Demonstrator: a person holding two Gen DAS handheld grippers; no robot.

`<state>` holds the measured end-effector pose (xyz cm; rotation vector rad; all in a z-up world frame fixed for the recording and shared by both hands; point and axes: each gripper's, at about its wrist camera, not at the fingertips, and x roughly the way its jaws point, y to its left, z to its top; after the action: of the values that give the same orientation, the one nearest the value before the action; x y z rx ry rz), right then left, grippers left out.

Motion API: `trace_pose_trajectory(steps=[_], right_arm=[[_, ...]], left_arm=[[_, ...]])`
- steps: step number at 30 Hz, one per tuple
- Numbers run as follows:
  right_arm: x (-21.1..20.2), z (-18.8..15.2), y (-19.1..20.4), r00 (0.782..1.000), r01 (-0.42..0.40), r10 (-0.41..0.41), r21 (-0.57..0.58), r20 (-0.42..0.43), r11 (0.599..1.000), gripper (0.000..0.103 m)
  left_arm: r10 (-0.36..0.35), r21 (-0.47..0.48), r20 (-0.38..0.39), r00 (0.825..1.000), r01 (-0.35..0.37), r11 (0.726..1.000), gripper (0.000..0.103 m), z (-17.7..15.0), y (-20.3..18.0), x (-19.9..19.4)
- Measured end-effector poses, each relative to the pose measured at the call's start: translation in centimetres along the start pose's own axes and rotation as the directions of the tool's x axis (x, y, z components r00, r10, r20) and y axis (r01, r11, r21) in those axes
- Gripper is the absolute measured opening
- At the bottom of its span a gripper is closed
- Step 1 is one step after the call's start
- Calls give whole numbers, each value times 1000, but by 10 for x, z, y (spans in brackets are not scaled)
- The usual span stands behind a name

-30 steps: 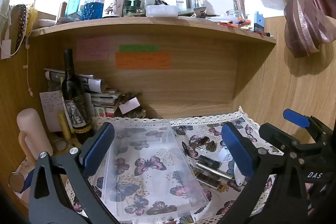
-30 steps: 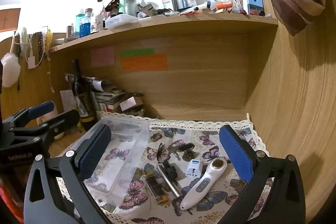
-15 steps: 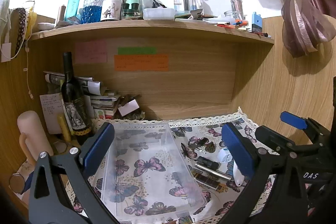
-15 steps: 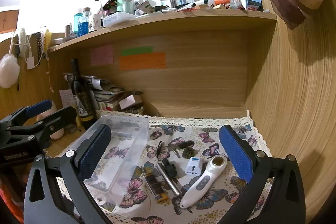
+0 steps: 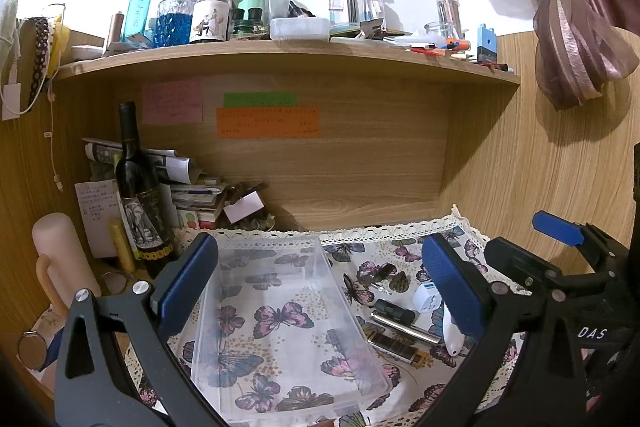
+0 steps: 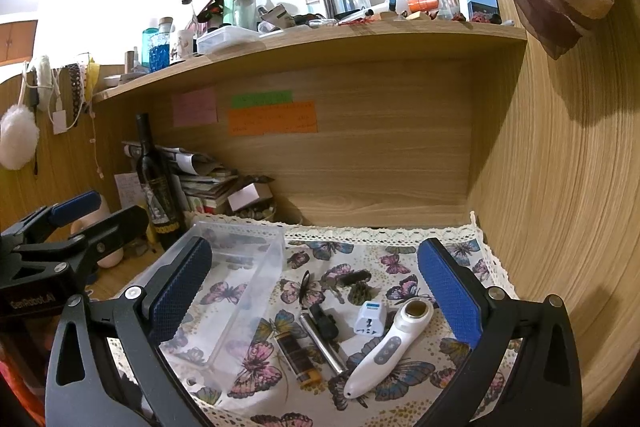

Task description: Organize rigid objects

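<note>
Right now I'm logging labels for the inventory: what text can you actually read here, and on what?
"DAS": right tongs' black frame.
"GenRobot.AI": left tongs' black frame.
"thels", partly legible: teal bottle on the shelf.
Pink note, orange note, wine bottle label: writing too small to read.

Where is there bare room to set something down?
Inside the clear bin, nothing in it. Also the cloth strip between the white wand and the right lace edge. Crowded: the bin-to-wand patch with the adapter, metal tube and lighter.
</note>
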<state>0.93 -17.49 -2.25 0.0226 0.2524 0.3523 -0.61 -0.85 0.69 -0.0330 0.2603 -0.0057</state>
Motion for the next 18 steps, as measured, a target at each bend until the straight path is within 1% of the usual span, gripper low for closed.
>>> trace_pose_trajectory(steps=[18], right_arm=[[0, 1, -1, 1000, 6, -6, -2, -3, 1000, 103]], left_arm=[[4, 1, 0, 1000, -4, 1000, 103, -1, -1, 0]])
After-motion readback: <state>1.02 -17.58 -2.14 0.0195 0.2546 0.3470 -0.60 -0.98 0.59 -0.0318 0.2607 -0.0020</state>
